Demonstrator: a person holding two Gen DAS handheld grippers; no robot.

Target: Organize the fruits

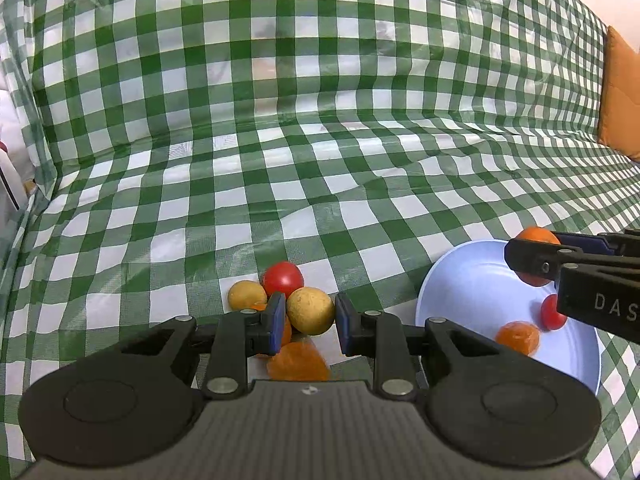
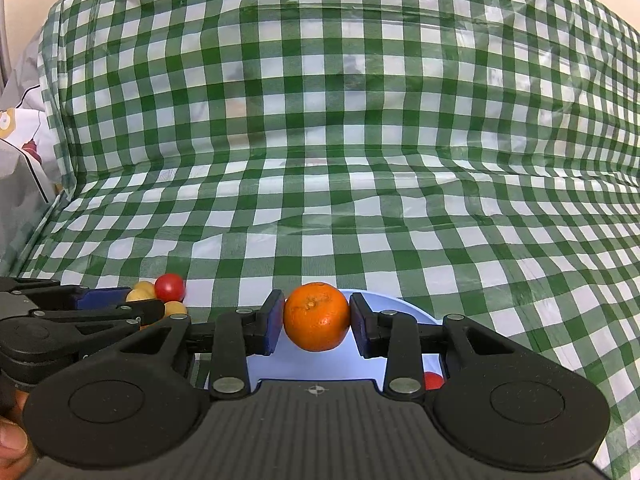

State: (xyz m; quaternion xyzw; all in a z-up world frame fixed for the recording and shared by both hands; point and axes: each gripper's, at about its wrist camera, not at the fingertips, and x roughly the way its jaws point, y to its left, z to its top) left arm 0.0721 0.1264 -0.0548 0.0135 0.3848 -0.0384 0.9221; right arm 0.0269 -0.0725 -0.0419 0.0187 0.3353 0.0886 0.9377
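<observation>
While the right gripper [image 2: 317, 322] pinches a tangerine [image 2: 317, 317] over the bowl [image 2: 404, 306], lower centre — release due; left gripper [image 1: 310, 322], fingers apart, empty, nears the fruit pile [image 1: 282, 276].

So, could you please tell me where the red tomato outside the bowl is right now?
In the left wrist view, the red tomato sits on the checkered tablecloth, behind two yellow fruits, left of the pale blue bowl.

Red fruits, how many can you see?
2. One red fruit sits in the pile on the tablecloth; another red fruit lies in the blue bowl. More may be hidden.
</observation>
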